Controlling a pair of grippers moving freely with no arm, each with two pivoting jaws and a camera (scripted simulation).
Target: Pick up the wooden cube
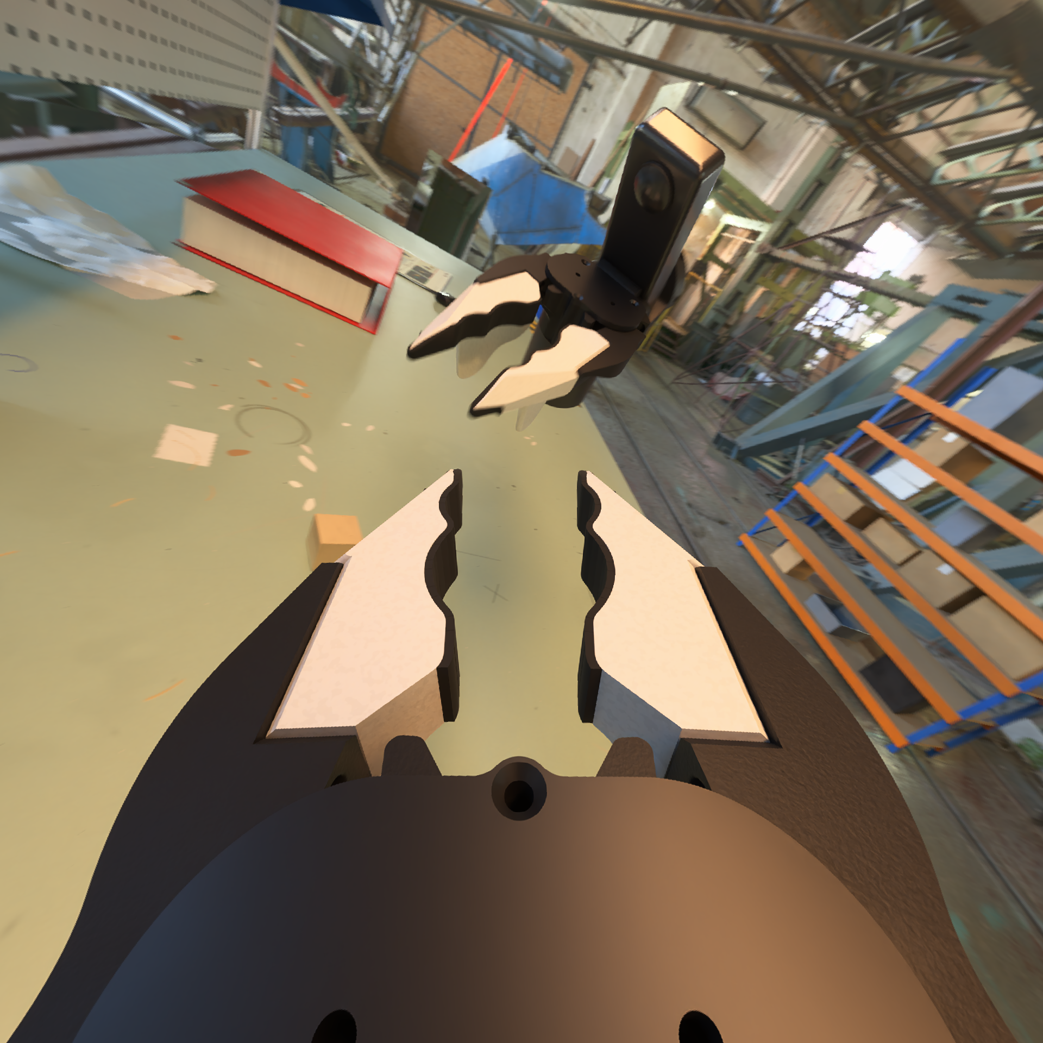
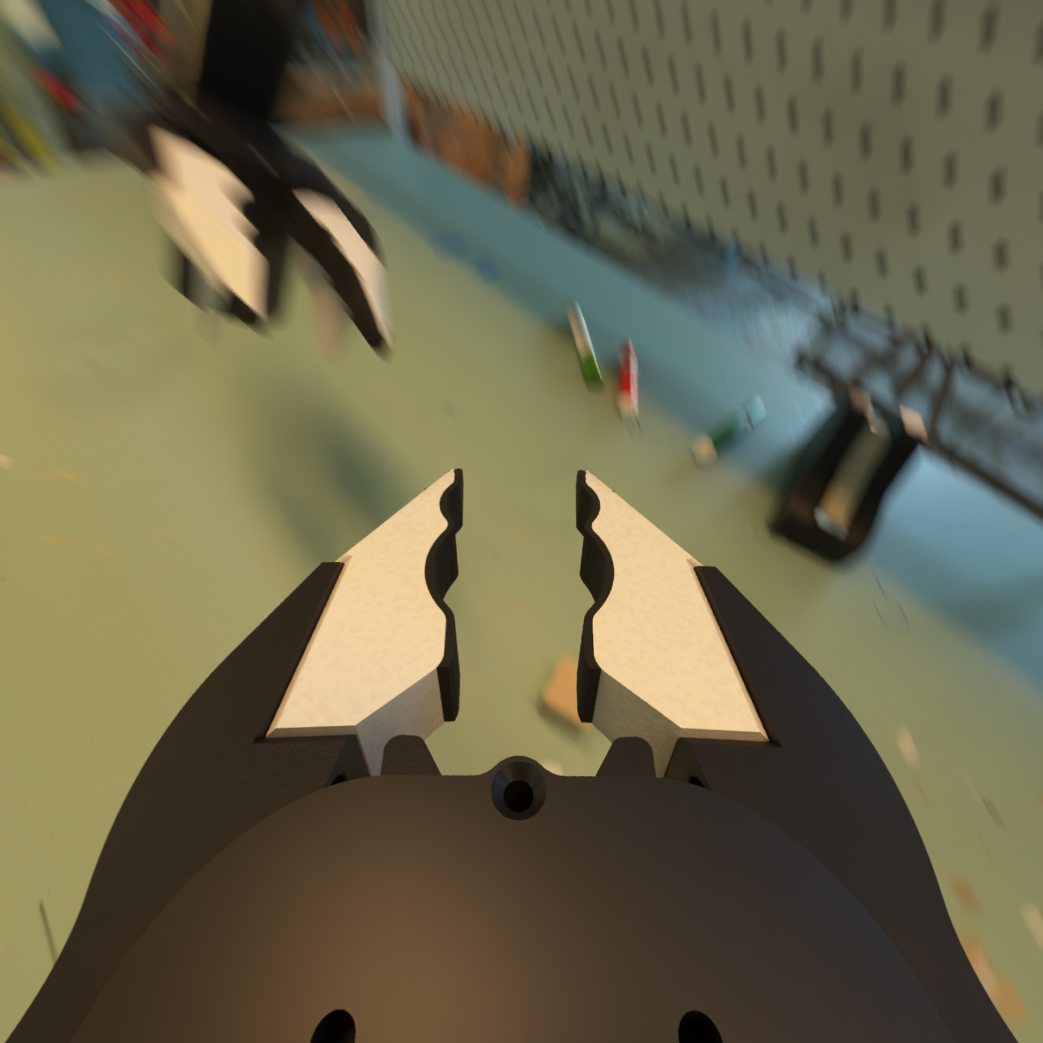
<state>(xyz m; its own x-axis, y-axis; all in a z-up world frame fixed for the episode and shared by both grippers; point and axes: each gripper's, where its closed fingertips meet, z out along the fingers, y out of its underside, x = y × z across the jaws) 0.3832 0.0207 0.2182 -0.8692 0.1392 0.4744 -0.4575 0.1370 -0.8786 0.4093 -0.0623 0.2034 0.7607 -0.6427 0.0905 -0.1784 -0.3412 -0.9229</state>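
Through the left wrist view we see our left gripper [image 1: 518, 480], two cream-faced fingers on a dark body, parted with only bare tabletop in the gap. Just outside its left finger, touching nothing, sits the small tan wooden cube [image 1: 336, 533] on the pale green table [image 1: 113, 621]; the finger hides the cube's near corner. Farther ahead and to the left lies a flat pale square card [image 1: 186, 445] among orange flecks and a faint ring mark. Ahead and slightly right hovers our right gripper [image 1: 446, 378], above the table near its right edge, its fingers spread and holding nothing, a black camera block [image 1: 657, 197] standing up from its body. Beyond the card, to the far left, rests a thick red-covered book [image 1: 293, 237], with a crumpled white wrapper [image 1: 84, 237] to its left.

The right wrist view is blurred. Our right gripper [image 2: 519, 480] shows its fingers apart and empty. Low between them, close against the right finger's inner edge, a tan block [image 2: 559, 691] lies on the table; we take it for the cube. Ahead and left the left gripper [image 2: 293, 271] hangs, smeared. Ahead to the right lie a green-tipped marker [image 2: 587, 355] and a red marker [image 2: 627, 375], then a black bracket [image 2: 835, 496] under a pale pegboard [image 2: 733, 141].
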